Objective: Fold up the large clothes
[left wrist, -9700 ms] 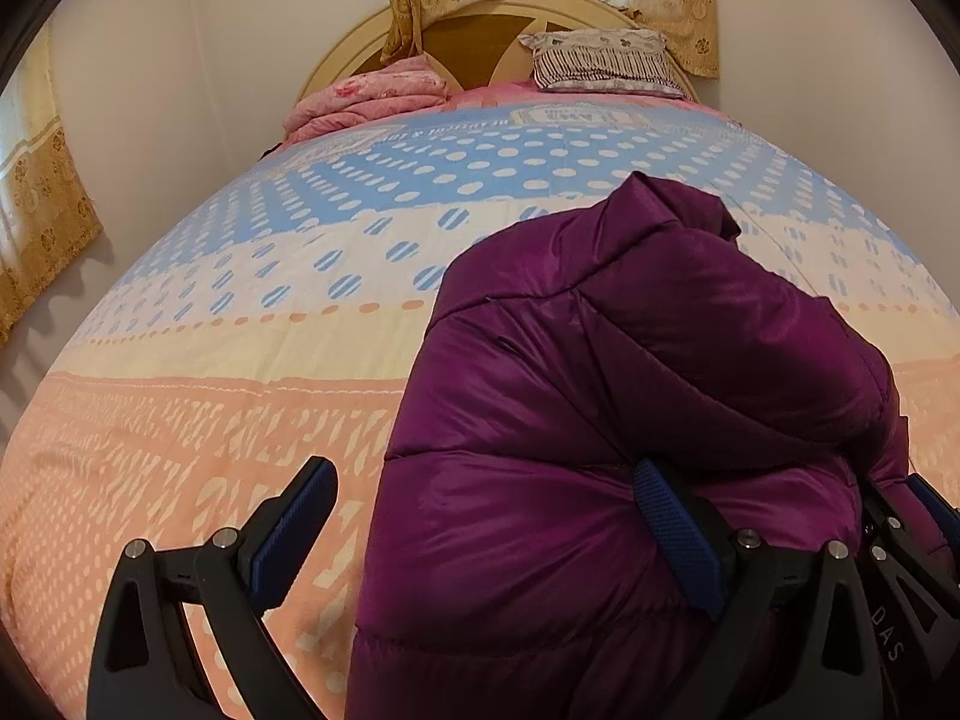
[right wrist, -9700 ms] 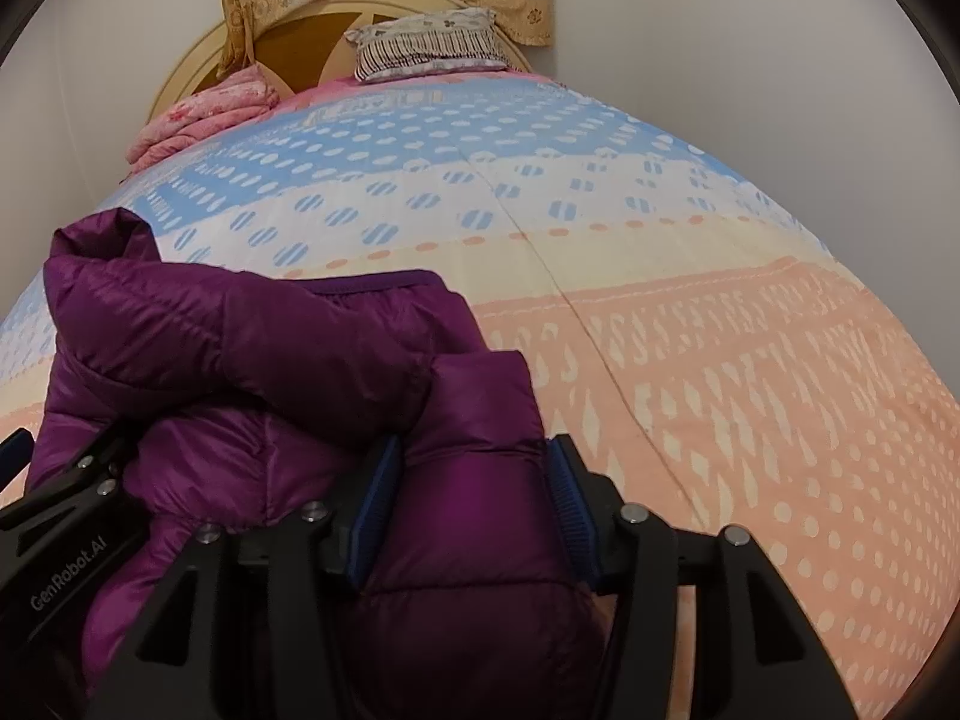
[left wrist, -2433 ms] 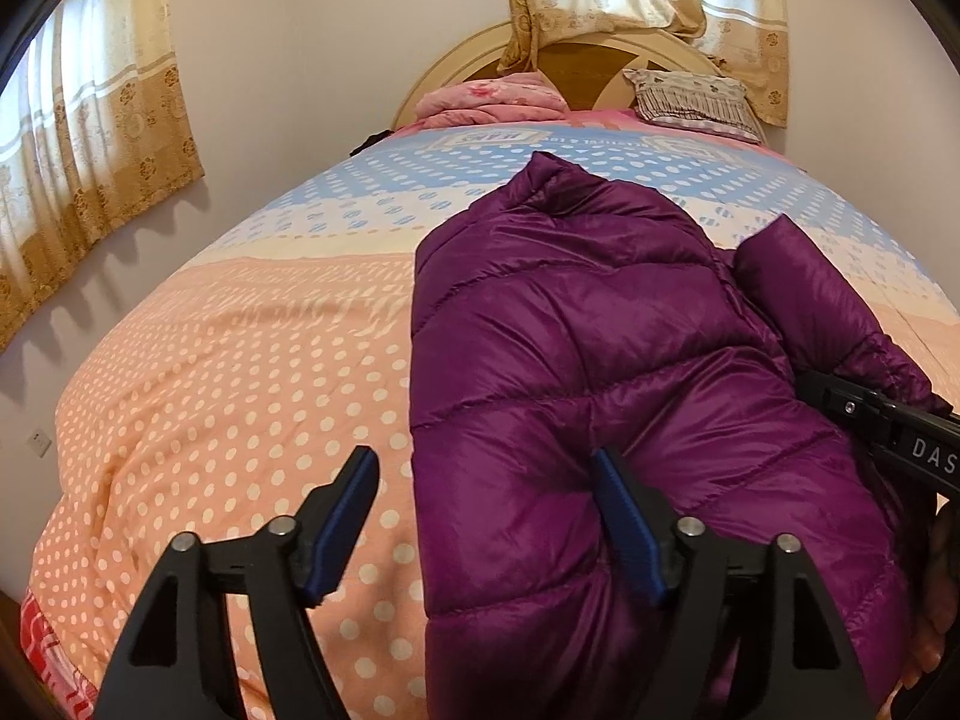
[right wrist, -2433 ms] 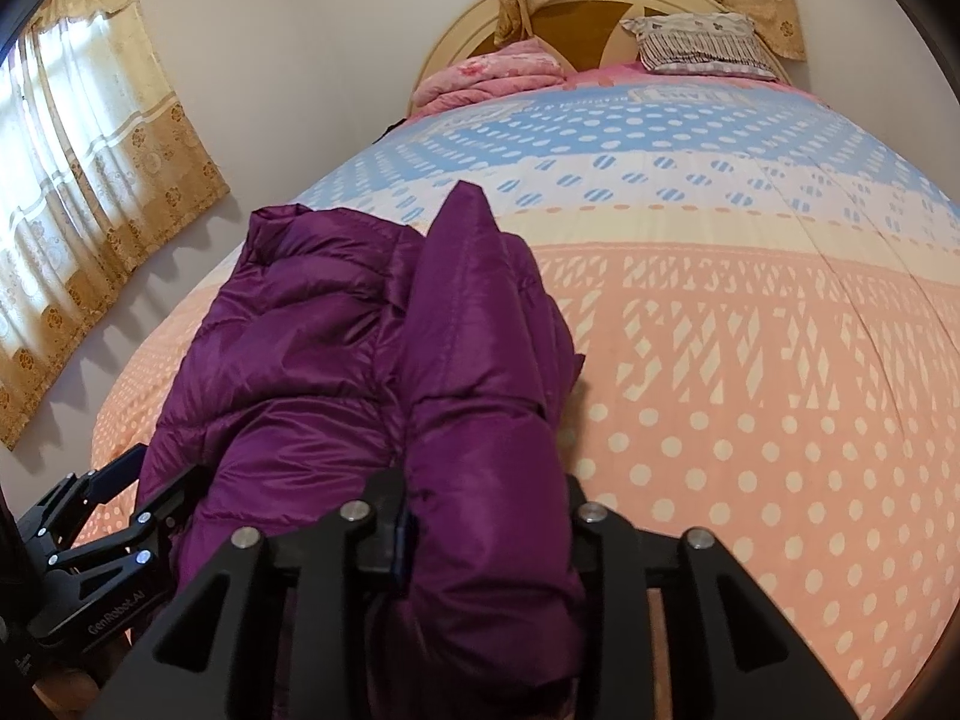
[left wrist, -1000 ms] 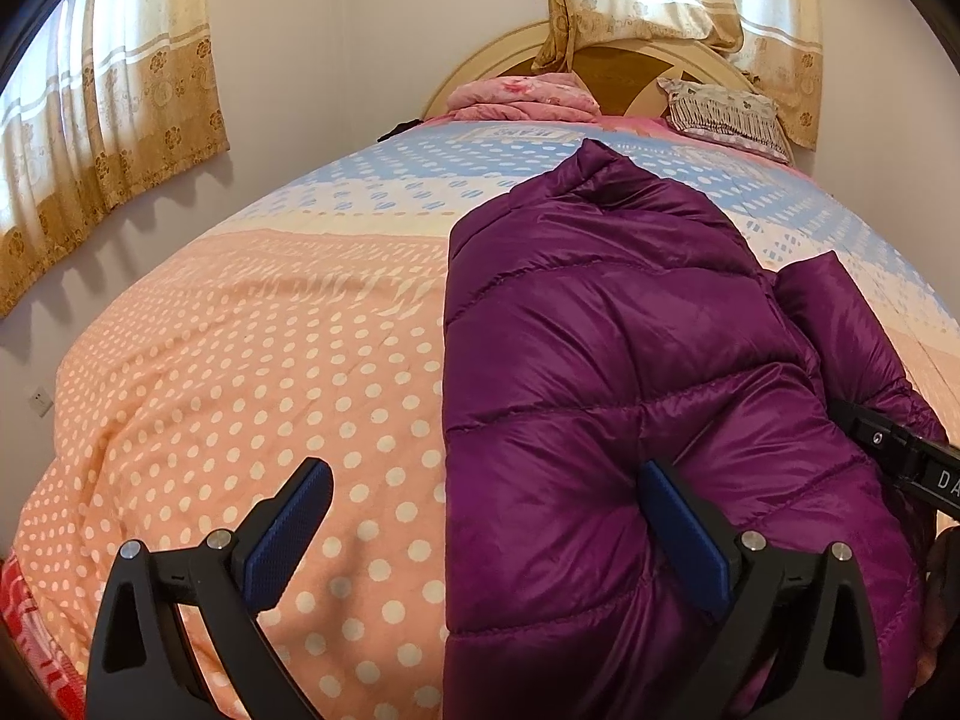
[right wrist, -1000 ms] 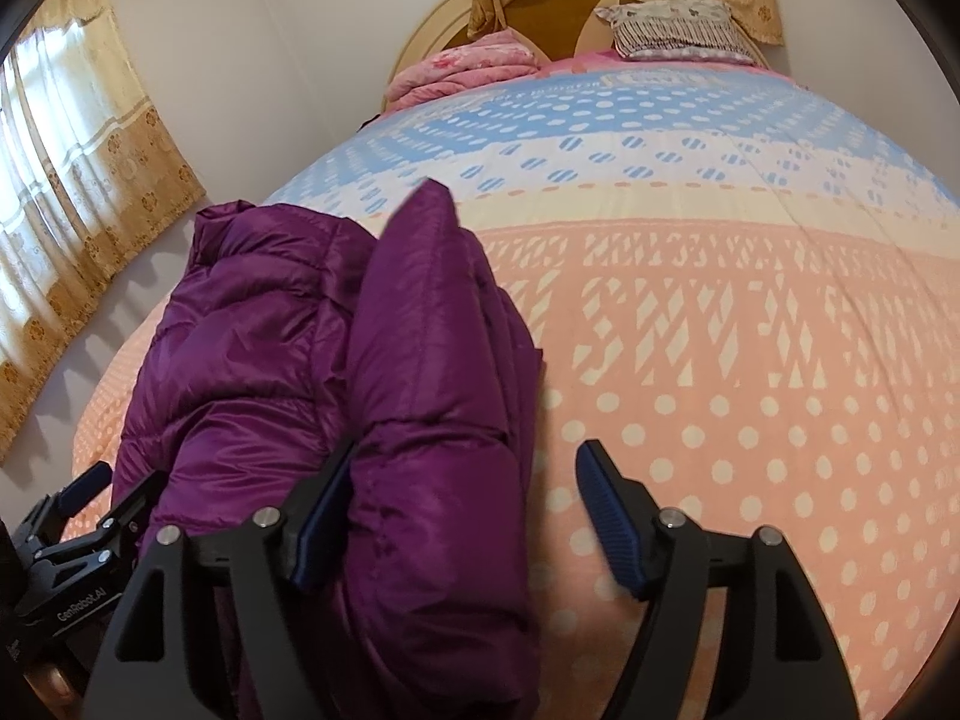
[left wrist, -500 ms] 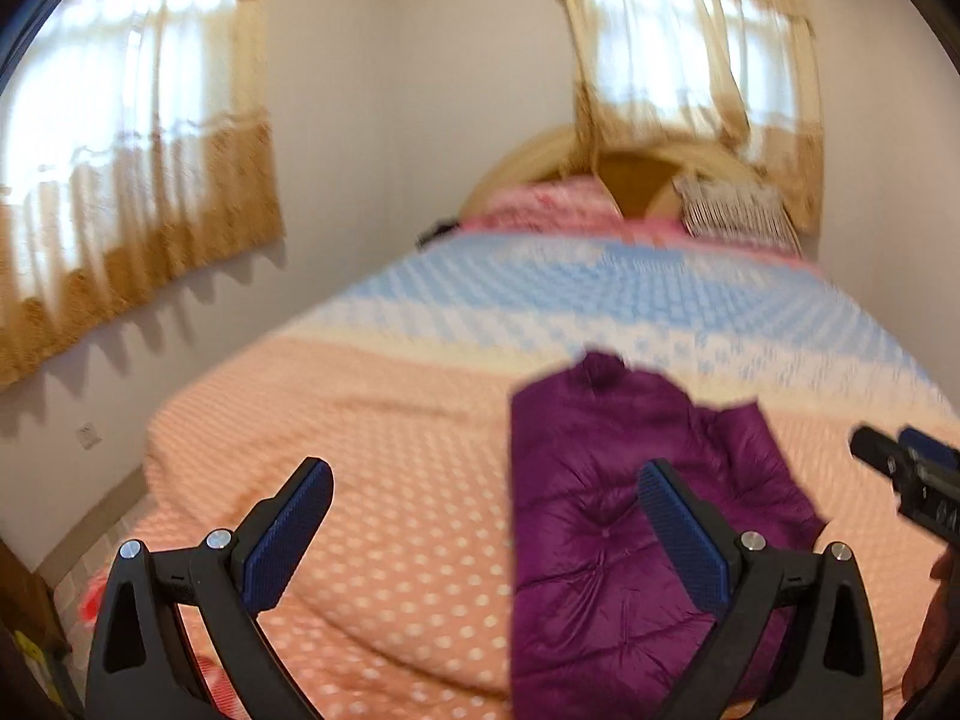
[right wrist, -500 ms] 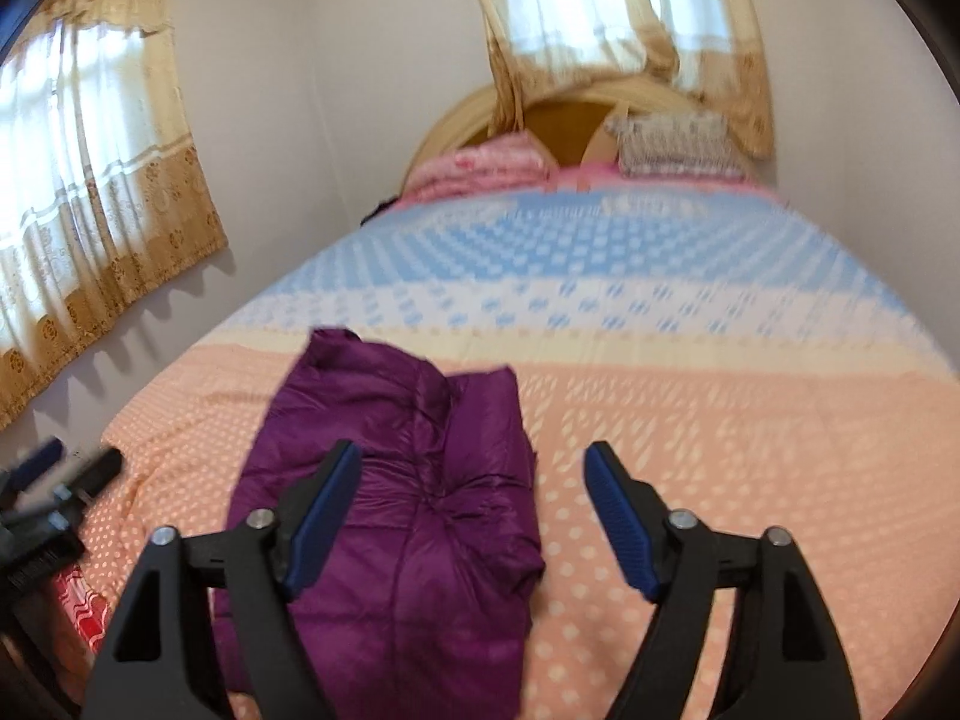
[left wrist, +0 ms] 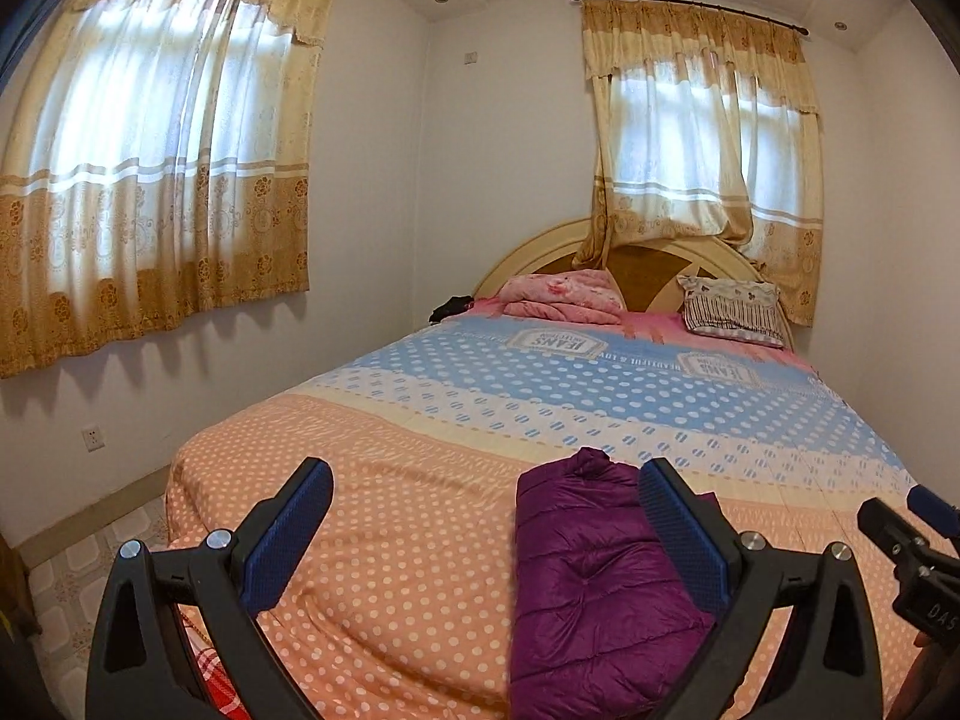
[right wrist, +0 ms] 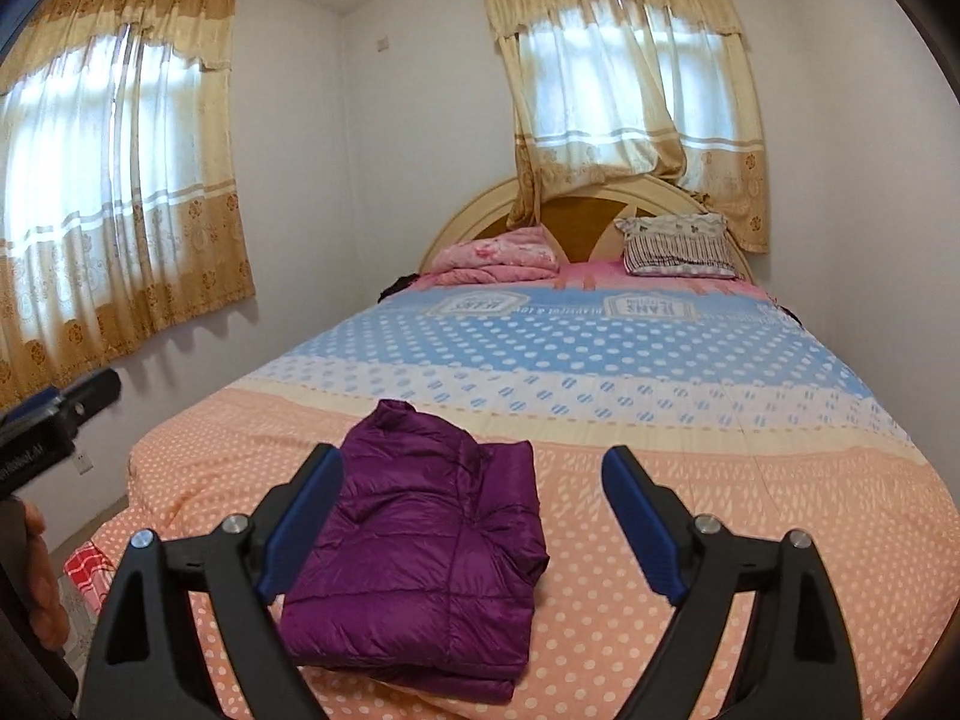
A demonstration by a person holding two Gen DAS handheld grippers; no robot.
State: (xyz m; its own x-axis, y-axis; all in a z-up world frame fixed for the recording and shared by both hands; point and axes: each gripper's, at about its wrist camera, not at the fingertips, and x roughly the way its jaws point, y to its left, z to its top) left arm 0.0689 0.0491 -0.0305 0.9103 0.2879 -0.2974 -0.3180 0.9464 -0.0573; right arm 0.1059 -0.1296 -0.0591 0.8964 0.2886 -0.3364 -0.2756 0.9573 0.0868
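A purple puffer jacket (right wrist: 432, 540) lies folded in a flat bundle near the foot of the bed; it also shows in the left wrist view (left wrist: 594, 588). My left gripper (left wrist: 486, 534) is open and empty, held back from the bed, with its right finger in front of the jacket. My right gripper (right wrist: 474, 516) is open and empty, also held back, with the jacket seen between its fingers. Neither gripper touches the jacket.
The bed (right wrist: 750, 480) has a dotted peach and blue cover. A pink folded blanket (right wrist: 498, 261) and a striped pillow (right wrist: 675, 252) lie by the headboard. Curtained windows (left wrist: 150, 168) are on the left and back walls. Tiled floor (left wrist: 72, 570) runs along the bed's left side.
The right gripper let go of the jacket sleeve and opened. Both grippers pulled back and up from the bed, so the folded jacket now looks small and lies free.
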